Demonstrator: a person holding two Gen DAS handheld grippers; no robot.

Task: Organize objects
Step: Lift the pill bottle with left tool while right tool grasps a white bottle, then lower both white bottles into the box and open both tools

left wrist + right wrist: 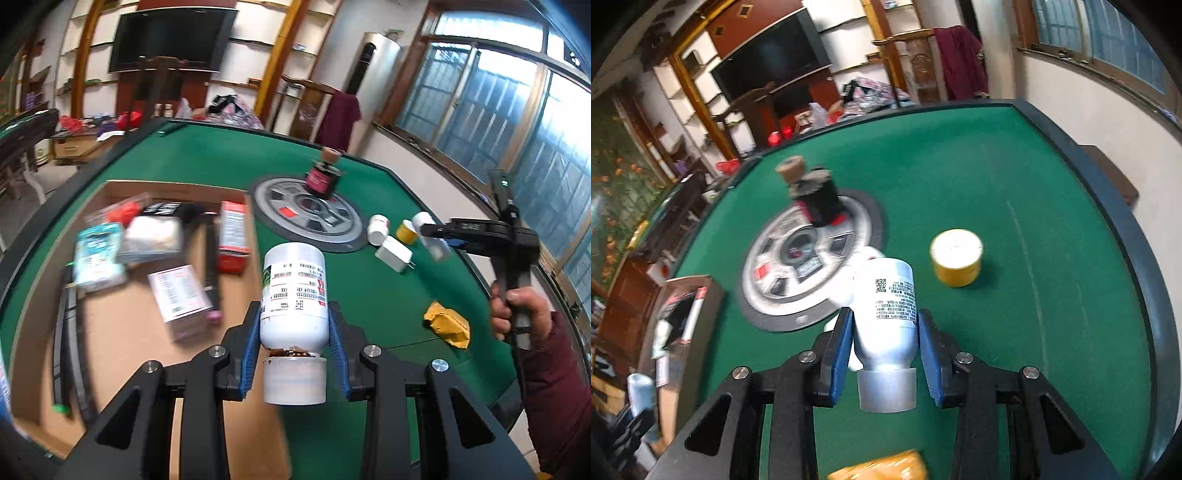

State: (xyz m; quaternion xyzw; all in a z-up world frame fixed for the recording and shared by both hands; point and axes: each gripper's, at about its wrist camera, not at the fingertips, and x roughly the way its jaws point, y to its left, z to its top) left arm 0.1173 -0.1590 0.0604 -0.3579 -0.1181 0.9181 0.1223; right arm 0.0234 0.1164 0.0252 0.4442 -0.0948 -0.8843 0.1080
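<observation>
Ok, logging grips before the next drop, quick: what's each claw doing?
Left claw: closed on a white bottle.
Right claw: closed on a smaller white bottle.

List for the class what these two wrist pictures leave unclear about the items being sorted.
- Left wrist view: items in the cardboard box are motion-blurred; labels unreadable.
- Both views: print on each held white bottle is too small.
- Right wrist view: the orange packet is cut off by the bottom edge; the dark jar is blurred.

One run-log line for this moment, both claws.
left claw: shut on large white bottle | right claw: shut on small white bottle | cardboard box: partly filled
</observation>
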